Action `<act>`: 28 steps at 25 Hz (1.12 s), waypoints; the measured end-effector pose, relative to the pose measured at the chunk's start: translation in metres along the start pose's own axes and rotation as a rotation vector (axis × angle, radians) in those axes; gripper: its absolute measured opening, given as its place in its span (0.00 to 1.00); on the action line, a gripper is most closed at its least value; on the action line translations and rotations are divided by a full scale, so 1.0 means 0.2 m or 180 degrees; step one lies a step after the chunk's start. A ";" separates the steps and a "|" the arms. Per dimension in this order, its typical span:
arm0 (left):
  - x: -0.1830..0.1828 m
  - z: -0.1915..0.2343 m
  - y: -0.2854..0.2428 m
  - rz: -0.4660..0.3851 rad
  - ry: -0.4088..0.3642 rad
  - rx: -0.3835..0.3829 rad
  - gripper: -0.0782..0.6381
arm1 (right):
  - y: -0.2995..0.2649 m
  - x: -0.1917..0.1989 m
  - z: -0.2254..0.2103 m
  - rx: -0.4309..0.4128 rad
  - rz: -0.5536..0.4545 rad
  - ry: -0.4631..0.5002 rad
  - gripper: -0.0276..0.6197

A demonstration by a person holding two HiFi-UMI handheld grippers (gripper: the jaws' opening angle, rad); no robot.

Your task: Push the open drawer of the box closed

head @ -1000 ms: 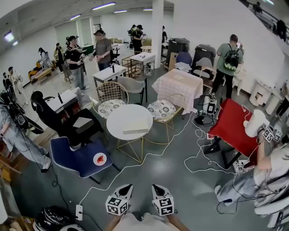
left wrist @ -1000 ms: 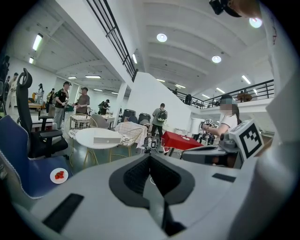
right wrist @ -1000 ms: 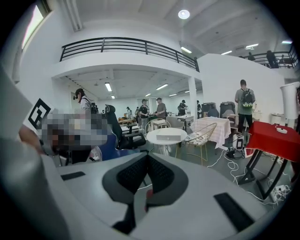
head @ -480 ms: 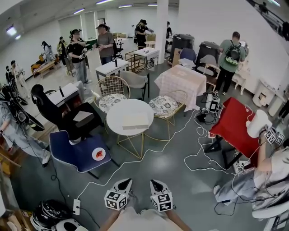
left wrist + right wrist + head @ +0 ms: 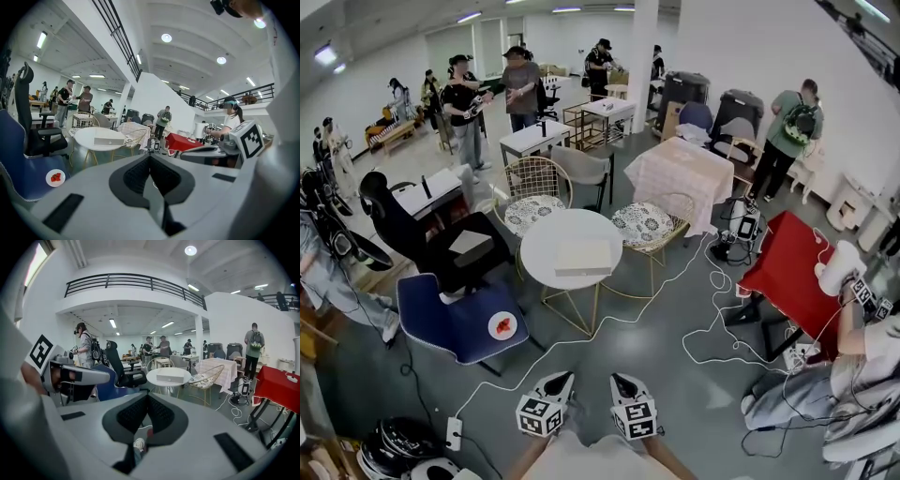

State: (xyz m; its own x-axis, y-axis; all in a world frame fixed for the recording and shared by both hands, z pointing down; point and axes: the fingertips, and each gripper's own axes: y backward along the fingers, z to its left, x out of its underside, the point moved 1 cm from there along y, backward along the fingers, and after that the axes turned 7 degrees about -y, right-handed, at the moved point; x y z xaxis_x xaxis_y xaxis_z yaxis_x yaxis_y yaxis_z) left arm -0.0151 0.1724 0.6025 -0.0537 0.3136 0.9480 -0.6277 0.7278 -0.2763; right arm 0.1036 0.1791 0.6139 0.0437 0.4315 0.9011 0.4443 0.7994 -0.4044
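Note:
A flat pale box (image 5: 583, 256) lies on the round white table (image 5: 546, 265) some way ahead of me; it also shows as the box (image 5: 108, 141) in the left gripper view and the box (image 5: 170, 376) in the right gripper view. At this distance I cannot tell how its drawer stands. My left gripper (image 5: 562, 379) and right gripper (image 5: 622, 381) hang side by side low near my body, far from the table. Both are shut with nothing between the jaws, as the left gripper (image 5: 150, 158) and right gripper (image 5: 146, 398) show up close.
A blue chair (image 5: 455, 323) holding a small plate of strawberries (image 5: 503, 325) stands left of the table. Wire chairs (image 5: 643, 228) sit behind it. White cable (image 5: 712, 328) trails over the grey floor. A red table (image 5: 789, 267) is at the right. Several people stand around.
The head view has shifted slightly, and the table and chairs sit a touch differently in frame. Both grippers stay shut, side by side near my body.

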 end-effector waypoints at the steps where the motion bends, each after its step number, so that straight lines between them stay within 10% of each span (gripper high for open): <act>1: -0.01 0.02 -0.02 0.0003 0.0005 0.0006 0.13 | -0.03 -0.01 -0.01 0.0003 0.0011 0.0003 0.07; 28: -0.39 1.14 -0.85 0.0055 0.0081 0.0238 0.13 | -1.31 -0.60 -0.23 0.0126 0.0177 0.0064 0.07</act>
State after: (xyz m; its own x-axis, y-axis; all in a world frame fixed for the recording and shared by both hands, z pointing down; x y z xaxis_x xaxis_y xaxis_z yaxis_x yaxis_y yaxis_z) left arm -0.0818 -0.1144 0.6107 -0.0458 0.3418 0.9387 -0.6831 0.6749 -0.2791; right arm 0.0237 -0.1022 0.6192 0.0854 0.4676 0.8798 0.4049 0.7906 -0.4594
